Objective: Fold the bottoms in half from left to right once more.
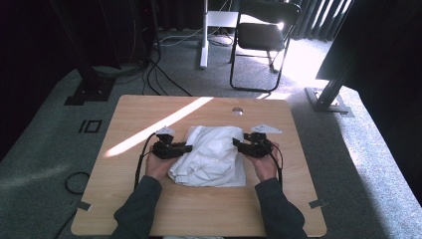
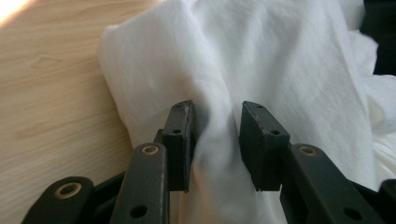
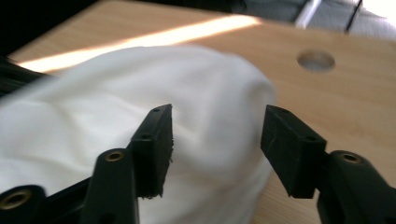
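1. While both hands sit at the table's middle, the white cloth (image 1: 211,154) lies bunched on the wooden table (image 1: 149,209), between the two grippers.
2. Left gripper (image 1: 185,148): at the cloth's left edge. In the left gripper view its jaws stand narrow, with a raised fold of cloth (image 2: 219,93) pinched up between them; fabric touches the inner face of each jaw.
3. Right gripper (image 1: 237,144): at the cloth's right edge. In the right gripper view the jaws are wide apart, astride the cloth's (image 3: 187,116) rounded edge, not clamped.
4. Cable hole (image 1: 237,110) in the table lies beyond the cloth, well apart.
5. Sunlight stripe (image 1: 159,124) crosses the table, far-left of the cloth.
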Demonstrator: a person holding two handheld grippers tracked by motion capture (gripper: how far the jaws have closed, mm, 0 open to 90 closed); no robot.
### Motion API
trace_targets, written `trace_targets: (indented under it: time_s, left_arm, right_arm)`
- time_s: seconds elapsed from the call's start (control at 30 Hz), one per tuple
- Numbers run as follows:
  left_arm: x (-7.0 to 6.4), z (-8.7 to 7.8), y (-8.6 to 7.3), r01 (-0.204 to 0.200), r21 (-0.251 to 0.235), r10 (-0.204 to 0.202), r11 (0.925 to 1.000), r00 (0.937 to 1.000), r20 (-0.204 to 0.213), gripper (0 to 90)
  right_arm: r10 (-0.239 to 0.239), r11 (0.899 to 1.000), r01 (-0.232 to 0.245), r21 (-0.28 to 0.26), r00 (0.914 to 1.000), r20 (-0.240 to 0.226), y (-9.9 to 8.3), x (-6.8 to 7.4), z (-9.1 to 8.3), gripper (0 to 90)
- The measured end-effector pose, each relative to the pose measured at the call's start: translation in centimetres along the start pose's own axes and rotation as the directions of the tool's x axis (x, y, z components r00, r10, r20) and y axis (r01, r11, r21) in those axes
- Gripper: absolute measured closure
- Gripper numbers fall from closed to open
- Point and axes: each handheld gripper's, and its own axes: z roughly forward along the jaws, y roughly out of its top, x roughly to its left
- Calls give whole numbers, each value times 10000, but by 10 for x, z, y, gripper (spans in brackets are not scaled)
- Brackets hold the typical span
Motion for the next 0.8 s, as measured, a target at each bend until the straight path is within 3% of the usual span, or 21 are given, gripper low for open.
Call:
trace_targets:
  time_s: [0.1, 0.17, 0.3, 0.4, 0.47, 0.57, 0.7, 0.8]
  left_arm:
    - [-2, 1, 1, -63, -27, 63, 10000, 9999, -122, 652]
    - [-3, 1, 1, -48, -42, 47, 10000, 9999, -164, 651]
    - [-4, 2, 0, 23, -141, -26, 9999, 9998, -184, 647]
    - [-3, 2, -1, 114, -222, -118, 9997, 9998, -177, 647]
    - [-3, 1, -2, 120, -258, -124, 9996, 9998, -179, 647]
    - [-2, 0, -3, 206, -349, -210, 9992, 9997, -117, 648]
    - [-3, 0, -3, 242, -397, -246, 9989, 9997, -94, 647]
    - [-3, 1, -3, 303, -436, -308, 9986, 9995, -111, 647]
  right_arm:
    - [-563, 9975, 539, -461, 9971, -504, 5, 21, -15, 404]
    - [-939, 9948, 887, -494, 9890, -1140, 5, 36, -17, 406]
    - [-1623, 9866, 1618, -192, 9645, -2082, -3, 62, -5, 409]
    - [-1659, 9841, 1766, 203, 9533, -2525, -10, 74, 8, 393]
    - [-1773, 9784, 1986, 574, 9489, -2611, -15, 78, 17, 397]
    - [-1829, 9701, 2170, 1091, 9483, -2595, -19, 77, 25, 504]
    - [-1366, 9789, 1739, 1077, 9478, -2882, -21, 67, 21, 615]
    - [-1533, 9761, 1913, 1031, 9424, -2972, -23, 65, 17, 784]
